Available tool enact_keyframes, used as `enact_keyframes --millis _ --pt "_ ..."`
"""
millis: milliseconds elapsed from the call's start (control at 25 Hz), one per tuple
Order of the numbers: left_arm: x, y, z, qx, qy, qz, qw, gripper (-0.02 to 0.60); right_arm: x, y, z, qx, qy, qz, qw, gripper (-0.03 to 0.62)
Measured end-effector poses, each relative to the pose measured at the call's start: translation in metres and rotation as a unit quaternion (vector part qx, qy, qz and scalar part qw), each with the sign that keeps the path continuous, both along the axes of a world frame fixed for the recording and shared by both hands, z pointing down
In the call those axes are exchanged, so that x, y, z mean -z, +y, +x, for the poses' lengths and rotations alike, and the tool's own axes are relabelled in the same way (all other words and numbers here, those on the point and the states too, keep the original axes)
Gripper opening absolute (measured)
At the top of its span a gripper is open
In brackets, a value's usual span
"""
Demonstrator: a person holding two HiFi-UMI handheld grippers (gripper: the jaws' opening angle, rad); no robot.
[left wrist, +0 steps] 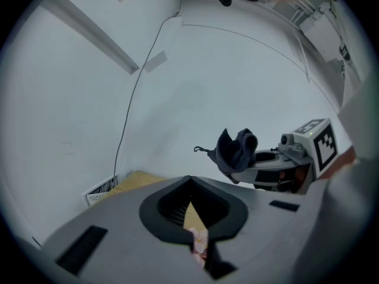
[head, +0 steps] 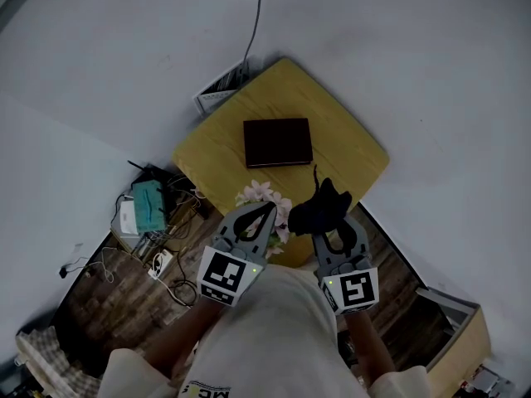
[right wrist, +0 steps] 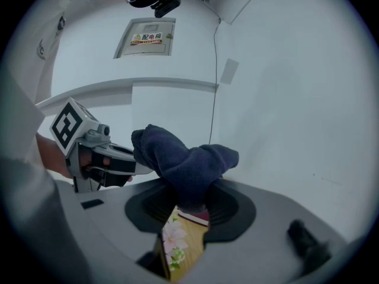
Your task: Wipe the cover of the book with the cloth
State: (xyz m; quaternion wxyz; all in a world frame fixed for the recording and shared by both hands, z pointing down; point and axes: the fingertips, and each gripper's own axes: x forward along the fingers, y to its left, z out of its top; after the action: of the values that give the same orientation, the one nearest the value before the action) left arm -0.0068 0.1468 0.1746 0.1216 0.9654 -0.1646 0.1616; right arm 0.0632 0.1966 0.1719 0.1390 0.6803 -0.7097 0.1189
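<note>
Occupying the room's corner, the yellow desk (head: pixel 348 139) carries a dark book (head: pixel 278 142) lying flat and closed near its centre, cover upward. Both grippers are held at the desk's near edge, well apart from the book. The right gripper (head: pixel 330 215) is clamped on a bunched dark cloth (head: pixel 319 208), which rises above its jaws in the right gripper view. The left gripper (head: pixel 269 209) has its jaw tips meeting, with nothing between them. Pale pink flowers (head: pixel 265 197) sit at the near edge, between the two grippers.
</note>
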Motion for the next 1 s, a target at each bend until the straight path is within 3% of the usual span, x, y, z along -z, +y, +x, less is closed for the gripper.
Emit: enact_keyframes --millis 240,600,1000 --pt "0.005 -0.001 0.011 0.001 0.006 0.009 0.9999 0.009 0.004 -0.004 -0.002 0.055 0.009 -0.003 0.998 0.141" --pt "0.004 0.005 0.016 -0.015 0.007 0.006 0.9998 0.01 0.006 -0.005 -0.014 0.048 -0.006 0.006 0.999 0.141" --pt "0.003 0.018 0.027 -0.021 0.004 0.007 0.9998 0.01 -0.003 0.017 0.009 0.034 -0.007 -0.002 0.999 0.141"
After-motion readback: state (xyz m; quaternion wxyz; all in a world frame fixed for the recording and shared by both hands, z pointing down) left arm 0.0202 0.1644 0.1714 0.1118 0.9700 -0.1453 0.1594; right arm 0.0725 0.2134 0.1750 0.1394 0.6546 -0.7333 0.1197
